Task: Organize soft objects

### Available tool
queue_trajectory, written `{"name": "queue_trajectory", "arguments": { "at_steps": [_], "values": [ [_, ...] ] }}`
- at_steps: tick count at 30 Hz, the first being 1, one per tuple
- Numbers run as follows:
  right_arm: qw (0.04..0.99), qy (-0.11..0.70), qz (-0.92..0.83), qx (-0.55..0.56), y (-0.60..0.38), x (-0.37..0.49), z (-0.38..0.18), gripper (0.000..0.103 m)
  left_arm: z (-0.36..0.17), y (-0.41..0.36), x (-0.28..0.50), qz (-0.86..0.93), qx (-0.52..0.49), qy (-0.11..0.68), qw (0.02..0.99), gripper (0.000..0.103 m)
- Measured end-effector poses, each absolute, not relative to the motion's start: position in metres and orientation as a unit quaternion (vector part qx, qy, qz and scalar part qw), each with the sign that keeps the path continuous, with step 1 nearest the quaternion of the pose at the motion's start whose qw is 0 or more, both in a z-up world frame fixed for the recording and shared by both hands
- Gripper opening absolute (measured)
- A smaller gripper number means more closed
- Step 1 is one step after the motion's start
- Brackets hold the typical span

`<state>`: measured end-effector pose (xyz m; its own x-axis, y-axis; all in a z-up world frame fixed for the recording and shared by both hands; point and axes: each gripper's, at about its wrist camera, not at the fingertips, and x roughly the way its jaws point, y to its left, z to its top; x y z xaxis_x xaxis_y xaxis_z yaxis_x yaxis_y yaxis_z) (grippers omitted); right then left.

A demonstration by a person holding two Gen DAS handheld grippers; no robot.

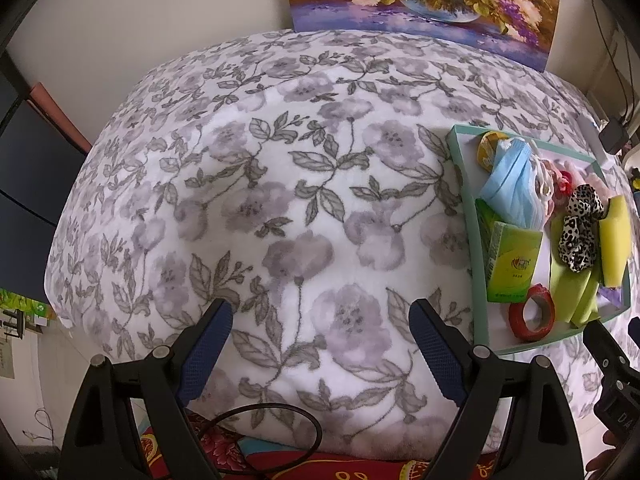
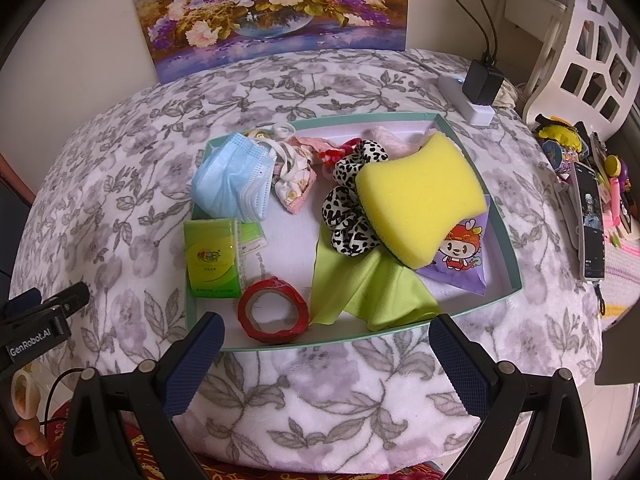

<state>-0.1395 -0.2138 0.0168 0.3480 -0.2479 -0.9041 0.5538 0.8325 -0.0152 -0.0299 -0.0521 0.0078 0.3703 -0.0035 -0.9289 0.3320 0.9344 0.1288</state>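
Soft objects sit gathered in a shallow teal tray (image 2: pixel 505 216) that rests on a surface covered by a grey-flowered blanket (image 2: pixel 120 184); whether a bed or a table lies beneath cannot be told. Going left to right in the right wrist view, the left tool (image 2: pixel 44 312) shows only at the frame's left edge, and in its own camera the left tool (image 1: pixel 320 320) hangs spread and empty over bare blanket, well left of the tray. Inside the tray come first a crumpled blue face mask (image 2: pixel 232 176) and, nearer, a green tissue pack (image 2: pixel 214 262), then a red tape roll (image 2: pixel 273 310) by the near wall, a floral cloth piece (image 2: pixel 294 184), a leopard-print scrunchie (image 2: pixel 352 208), a green cloth (image 2: pixel 368 292) spread flat, a yellow sponge (image 2: pixel 420 200) lying on the scrunchie and cloth, and a purple cartoon packet (image 2: pixel 466 256) partly under the sponge. The right tool (image 2: pixel 326 344) is also spread wide and carries nothing, poised just before the tray's near wall. As a judgement, the collecting looks largely done, since no soft item lies loose on the blanket; what seems left is tidying the heap, perhaps sorting out the tape roll. To the right, a phone (image 2: pixel 590 224) and small clutter lie outside the tray.
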Motion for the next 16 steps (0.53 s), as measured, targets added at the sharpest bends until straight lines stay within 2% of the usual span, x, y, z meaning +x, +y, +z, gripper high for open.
{"name": "queue_trajectory", "arguments": {
  "at_steps": [16],
  "values": [
    [0.807,0.514,-0.248,0.148,-0.2148,-0.1394,0.0168,0.103,0.0129,-0.0509,-0.0299,-0.1,0.135,0.545,0.821,0.09]
  ]
}}
